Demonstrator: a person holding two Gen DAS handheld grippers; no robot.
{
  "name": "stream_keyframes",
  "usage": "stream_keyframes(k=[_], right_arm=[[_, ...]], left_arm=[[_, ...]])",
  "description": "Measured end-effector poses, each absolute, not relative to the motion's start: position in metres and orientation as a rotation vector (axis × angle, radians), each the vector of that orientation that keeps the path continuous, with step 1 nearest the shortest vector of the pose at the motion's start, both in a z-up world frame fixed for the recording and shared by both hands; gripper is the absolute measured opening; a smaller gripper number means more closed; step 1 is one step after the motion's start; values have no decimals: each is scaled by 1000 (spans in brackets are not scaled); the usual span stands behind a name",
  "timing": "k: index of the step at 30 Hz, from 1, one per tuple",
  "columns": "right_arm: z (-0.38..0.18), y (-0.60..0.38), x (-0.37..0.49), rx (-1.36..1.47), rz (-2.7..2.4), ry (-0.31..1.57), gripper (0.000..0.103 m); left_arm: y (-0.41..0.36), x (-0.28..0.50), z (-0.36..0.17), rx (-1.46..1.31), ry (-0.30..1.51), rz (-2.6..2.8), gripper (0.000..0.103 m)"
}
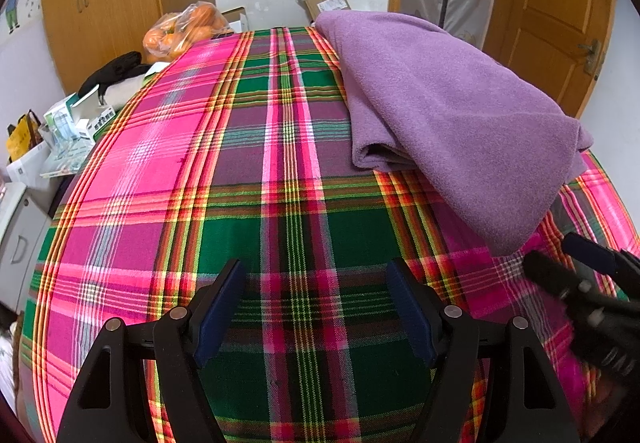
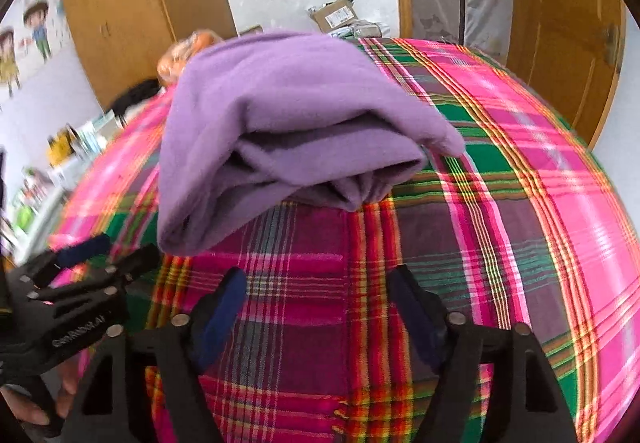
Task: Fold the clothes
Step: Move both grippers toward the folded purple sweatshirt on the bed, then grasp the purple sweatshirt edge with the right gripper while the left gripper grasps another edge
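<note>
Left wrist: bag [image 1: 188, 29] holds oranges; both tongs [image 1: 316, 307] [image 2: 316, 307] wide open, empty.

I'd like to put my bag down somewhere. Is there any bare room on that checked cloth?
Yes. The plaid cloth lies bare left of the folded purple garment, from the open left gripper back to the bag of oranges. It's crowded off the left edge, where boxes pile up.
</note>
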State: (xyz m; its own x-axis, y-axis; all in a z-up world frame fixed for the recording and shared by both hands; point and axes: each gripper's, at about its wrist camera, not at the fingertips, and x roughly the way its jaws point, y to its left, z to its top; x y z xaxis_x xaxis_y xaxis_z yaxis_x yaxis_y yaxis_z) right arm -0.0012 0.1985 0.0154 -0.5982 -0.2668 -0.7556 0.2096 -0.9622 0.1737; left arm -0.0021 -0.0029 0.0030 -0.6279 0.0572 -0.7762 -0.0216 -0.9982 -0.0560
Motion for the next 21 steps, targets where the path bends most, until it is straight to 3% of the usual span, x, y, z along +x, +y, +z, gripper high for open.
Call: stream_keyframes(k=[1,4,7,21], right_arm=[[16,206,-1,1238,-2580,-136,59],[16,231,-2,1234,-2582,-266,58],[21,256,-1,1189,-2595,-428,46],[37,303,-43,1051,-2390,-890,44]], left_arm=[[-5,-2,4,-1331,-87,2776,74],[-8,-4,9,-1334,-130,2751,64],[-8,-5,20,-1318,-145,2745,63],[45,-7,81,-1001,89,2688,62]])
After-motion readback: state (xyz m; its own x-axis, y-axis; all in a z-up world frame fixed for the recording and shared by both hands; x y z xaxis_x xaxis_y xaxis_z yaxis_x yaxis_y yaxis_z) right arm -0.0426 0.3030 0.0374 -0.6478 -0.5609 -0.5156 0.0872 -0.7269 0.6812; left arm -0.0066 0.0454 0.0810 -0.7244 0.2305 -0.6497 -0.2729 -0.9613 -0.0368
